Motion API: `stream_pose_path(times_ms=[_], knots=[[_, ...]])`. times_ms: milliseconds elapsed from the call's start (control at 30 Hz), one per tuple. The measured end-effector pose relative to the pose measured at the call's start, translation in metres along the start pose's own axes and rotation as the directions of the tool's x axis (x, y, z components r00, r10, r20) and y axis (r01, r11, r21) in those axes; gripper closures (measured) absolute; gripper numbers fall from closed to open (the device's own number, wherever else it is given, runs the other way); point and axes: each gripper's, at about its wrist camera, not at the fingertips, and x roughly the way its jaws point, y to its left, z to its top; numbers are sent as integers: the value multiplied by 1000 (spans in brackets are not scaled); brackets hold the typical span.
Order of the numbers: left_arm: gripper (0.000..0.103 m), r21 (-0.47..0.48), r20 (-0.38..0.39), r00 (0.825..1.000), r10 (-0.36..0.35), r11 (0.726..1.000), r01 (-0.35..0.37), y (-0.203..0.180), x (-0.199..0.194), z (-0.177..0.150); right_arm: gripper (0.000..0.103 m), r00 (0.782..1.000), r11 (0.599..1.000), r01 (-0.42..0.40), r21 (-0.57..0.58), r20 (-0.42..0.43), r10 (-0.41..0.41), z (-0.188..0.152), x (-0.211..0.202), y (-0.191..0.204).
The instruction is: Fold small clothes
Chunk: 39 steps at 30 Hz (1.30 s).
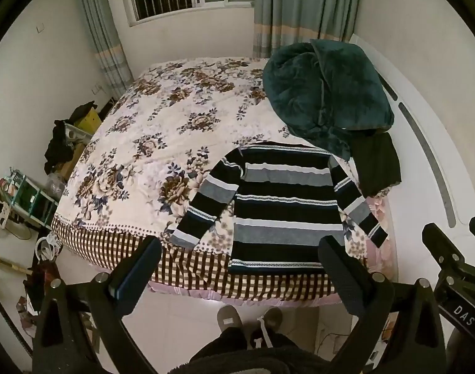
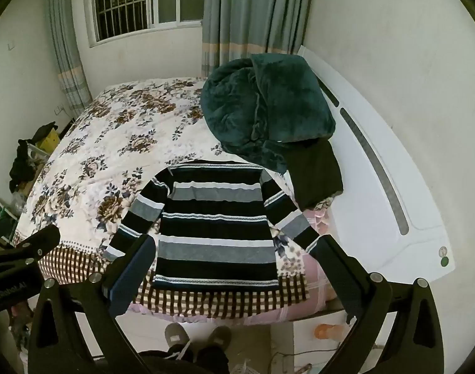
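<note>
a black, grey and white striped knit sweater [image 1: 284,205] lies flat, unfolded, at the near edge of the floral quilted bed [image 1: 150,143]; the left gripper [image 1: 240,268] and right gripper [image 2: 234,265] hover before it, fingers wide and empty, likely needing a sleeve grasp next.

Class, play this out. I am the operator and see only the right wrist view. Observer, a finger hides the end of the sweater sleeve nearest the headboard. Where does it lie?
Observer: That cuff of the sweater lies flat on the bed, close to the near edge.
Operator: I see only one finger of the left hand-held gripper. Is it open?
Observer: Yes. The left hand-held gripper has its fingers wide apart and holds nothing.
Operator: Is there anything on the floor to the bed's left?
Observer: A gold stick lies there.
</note>
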Motion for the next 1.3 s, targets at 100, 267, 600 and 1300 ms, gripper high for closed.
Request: stream_pose_path(times_ms=[100,267,600,1300], knots=[[0,5,15,1000,9,1000,-9,0,-1,0,0,1000,1000,-3,2,4,3,0,-1,0],[0,8,12,1000,15,1000,-15,-2,0,1,0,1000,1000,-8,2,3,8,2,-1,0],[0,4,24,1000,4,1000,-4,0,-1,-1,0,1000,1000,-4,-3,10,4,5,-4,5],[0,2,32,999,3,1000,-3,6,-6,14,0,1000,1000,-5,-6,17,5,12,-3,9]])
